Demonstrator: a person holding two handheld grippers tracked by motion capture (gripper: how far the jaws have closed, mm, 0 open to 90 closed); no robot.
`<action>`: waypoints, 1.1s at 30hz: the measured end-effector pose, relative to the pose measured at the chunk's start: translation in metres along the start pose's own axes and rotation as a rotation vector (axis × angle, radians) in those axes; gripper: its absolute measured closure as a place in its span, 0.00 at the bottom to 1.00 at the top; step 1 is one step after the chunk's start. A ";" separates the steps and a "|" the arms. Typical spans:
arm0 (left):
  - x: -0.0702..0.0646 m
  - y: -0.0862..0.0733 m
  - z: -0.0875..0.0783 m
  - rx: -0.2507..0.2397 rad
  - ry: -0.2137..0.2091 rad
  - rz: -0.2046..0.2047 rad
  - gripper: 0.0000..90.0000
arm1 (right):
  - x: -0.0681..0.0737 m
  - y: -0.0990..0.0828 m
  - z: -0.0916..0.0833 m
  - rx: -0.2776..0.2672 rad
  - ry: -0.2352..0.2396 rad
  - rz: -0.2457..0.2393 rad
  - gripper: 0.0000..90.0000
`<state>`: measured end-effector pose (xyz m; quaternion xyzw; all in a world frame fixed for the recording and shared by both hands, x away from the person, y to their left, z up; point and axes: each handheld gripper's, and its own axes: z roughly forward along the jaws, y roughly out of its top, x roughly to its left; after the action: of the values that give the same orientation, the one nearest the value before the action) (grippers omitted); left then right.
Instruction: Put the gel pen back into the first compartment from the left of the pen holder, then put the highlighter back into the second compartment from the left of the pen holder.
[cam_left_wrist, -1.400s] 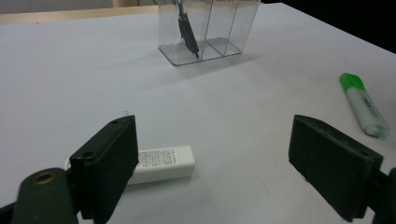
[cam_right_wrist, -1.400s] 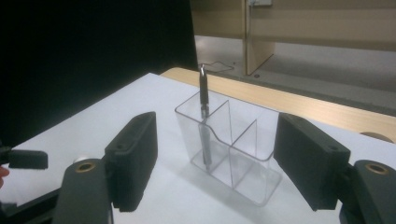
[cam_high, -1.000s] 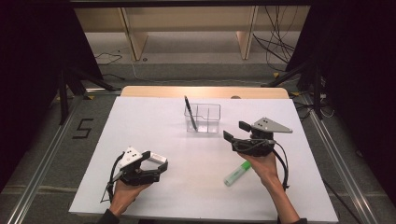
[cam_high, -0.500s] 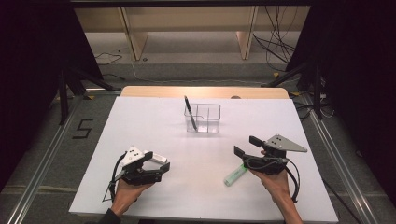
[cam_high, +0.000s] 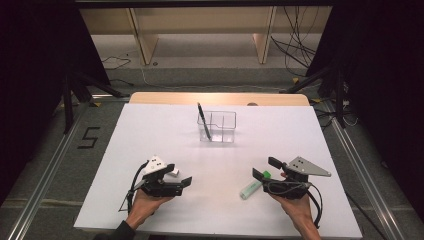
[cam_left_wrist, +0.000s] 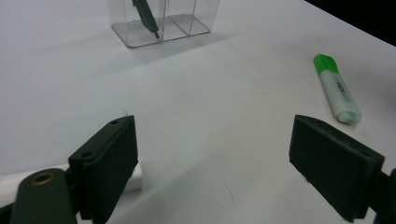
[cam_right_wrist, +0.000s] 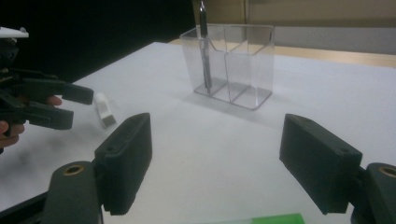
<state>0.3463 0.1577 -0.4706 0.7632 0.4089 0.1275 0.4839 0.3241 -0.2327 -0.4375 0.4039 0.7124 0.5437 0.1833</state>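
A clear plastic organiser (cam_high: 223, 127) stands at the table's far middle with a black pen (cam_high: 203, 120) leaning in its left compartment. A green-capped highlighter (cam_high: 252, 187) lies flat on the white table at the front right. My right gripper (cam_high: 265, 168) hovers open just above its capped end, holding nothing. In the right gripper view the jaws (cam_right_wrist: 222, 161) stand wide apart facing the organiser (cam_right_wrist: 233, 65) and pen (cam_right_wrist: 204, 46). My left gripper (cam_high: 177, 175) is open at the front left, beside a small white object (cam_high: 174, 173). The left gripper view shows the highlighter (cam_left_wrist: 337, 91) ahead to the right.
The white table (cam_high: 150, 130) has a wooden strip along its far edge. Dark stands and cables sit on the floor beyond. In the right gripper view the other hand's gripper (cam_right_wrist: 74, 106) shows at the left, by the white object (cam_right_wrist: 105, 112).
My right gripper has drawn back from near the organiser toward the table's front edge and lowered over the highlighter. The left gripper and the highlighter have stayed put.
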 end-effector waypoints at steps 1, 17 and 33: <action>-0.001 0.000 0.002 -0.001 -0.004 0.005 0.17 | 0.000 0.000 0.000 0.000 0.000 0.000 0.29; -0.011 0.007 0.018 0.058 -0.045 0.033 0.17 | 0.004 -0.016 -0.007 0.020 -0.017 0.002 0.27; -0.030 0.025 0.040 0.120 -0.070 0.088 0.17 | 0.003 -0.024 -0.020 0.025 -0.043 0.005 0.26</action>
<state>0.3636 0.1053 -0.4636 0.8121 0.3644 0.0971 0.4452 0.2993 -0.2445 -0.4523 0.4196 0.7140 0.5266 0.1920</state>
